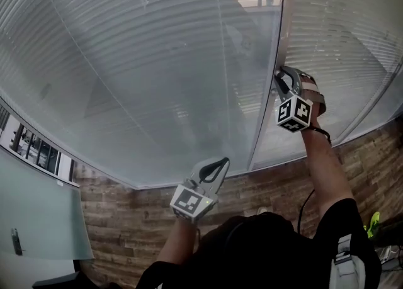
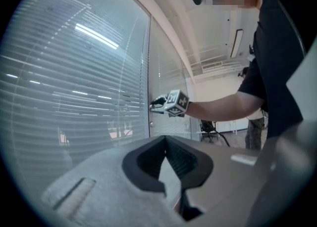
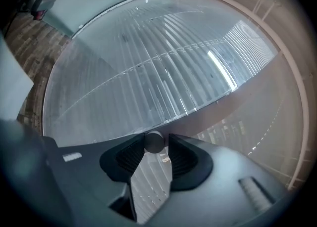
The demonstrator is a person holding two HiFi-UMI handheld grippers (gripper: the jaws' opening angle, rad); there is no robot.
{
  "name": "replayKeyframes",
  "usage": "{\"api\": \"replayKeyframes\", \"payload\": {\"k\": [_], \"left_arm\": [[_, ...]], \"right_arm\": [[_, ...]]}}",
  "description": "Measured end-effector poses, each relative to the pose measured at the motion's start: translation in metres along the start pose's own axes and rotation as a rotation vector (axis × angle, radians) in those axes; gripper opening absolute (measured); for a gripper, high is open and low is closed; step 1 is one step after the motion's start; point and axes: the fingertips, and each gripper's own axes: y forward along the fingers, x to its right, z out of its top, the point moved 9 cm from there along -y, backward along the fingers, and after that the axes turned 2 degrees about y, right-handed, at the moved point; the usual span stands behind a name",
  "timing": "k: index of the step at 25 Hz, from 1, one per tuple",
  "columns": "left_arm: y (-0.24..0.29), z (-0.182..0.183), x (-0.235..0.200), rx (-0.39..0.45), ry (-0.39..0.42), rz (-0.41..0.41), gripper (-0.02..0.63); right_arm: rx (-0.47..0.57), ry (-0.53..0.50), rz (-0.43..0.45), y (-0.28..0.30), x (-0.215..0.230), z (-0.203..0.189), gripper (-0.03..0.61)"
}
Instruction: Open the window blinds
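Closed white blinds (image 1: 145, 67) fill the large glazed panel, with a second panel (image 1: 352, 42) to the right of a pale frame post (image 1: 267, 111). My right gripper (image 1: 280, 80) is raised against that post. In the right gripper view a small round silver knob (image 3: 154, 142) sits between its fingertips, touched by both pads, so the right gripper (image 3: 154, 148) is shut on the knob. My left gripper (image 1: 220, 165) hangs lower, in front of the big panel, shut and holding nothing; its tips (image 2: 166, 139) meet. The left gripper view also shows the right gripper (image 2: 154, 104) at the frame.
A wood-plank floor (image 1: 119, 218) runs below the window. A pale frosted panel (image 1: 38, 218) stands at the lower left. Farther along the room there is an office chair (image 2: 208, 125) and a standing person (image 2: 255, 128).
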Motion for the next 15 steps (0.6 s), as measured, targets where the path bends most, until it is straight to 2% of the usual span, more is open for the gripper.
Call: {"api": "replayKeyframes", "payload": {"k": [2,10,15], "left_arm": [[0.0012,0.002,0.0009,-0.002,-0.006,-0.003,0.003],[0.0018,0.0008,0.0003,0.006,0.003,-0.005,0.003],[0.0006,-0.0034,-0.0015,0.015,0.013,0.002,0.004]], "right_arm": [[-0.005,-0.02,-0.001,0.0002,-0.0025,-0.0005,0.129],[-0.008,0.023,-0.018,-0.0015,-0.0009,0.0029,0.126],[-0.003,0.105,-0.027,-0.0009,-0.0011,0.0013,0.126]]}}
